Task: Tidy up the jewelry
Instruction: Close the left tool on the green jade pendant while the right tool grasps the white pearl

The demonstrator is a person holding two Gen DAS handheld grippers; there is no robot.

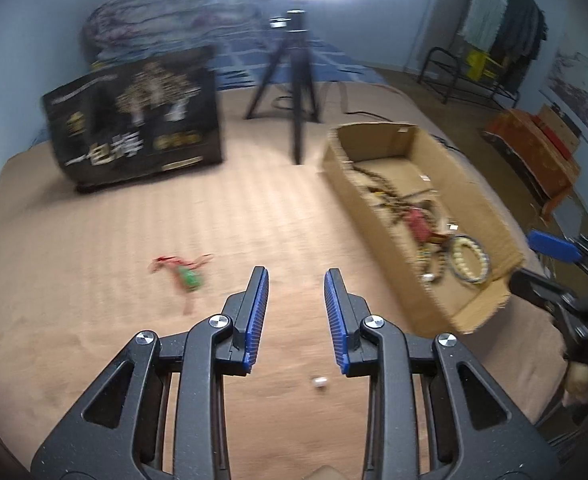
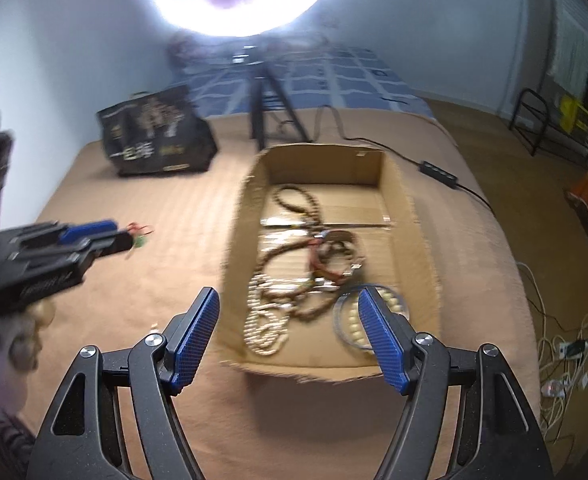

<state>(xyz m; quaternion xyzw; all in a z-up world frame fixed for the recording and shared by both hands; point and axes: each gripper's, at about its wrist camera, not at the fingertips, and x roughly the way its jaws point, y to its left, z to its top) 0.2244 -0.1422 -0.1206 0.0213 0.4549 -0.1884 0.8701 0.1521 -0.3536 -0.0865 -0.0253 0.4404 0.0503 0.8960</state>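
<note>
An open cardboard box lies on the tan bed cover and holds a tangle of bead necklaces and a round bangle; it also shows in the left wrist view. A red-and-green corded pendant lies loose on the cover, left of and beyond my left gripper, which is open and empty. A small white bead lies below its jaws. My right gripper is open and empty, hovering at the box's near end.
A black printed gift bag stands at the back left. A black tripod stands behind the box. A power cable and adapter run at the right. Cables lie on the floor. The bed edge drops off on the right.
</note>
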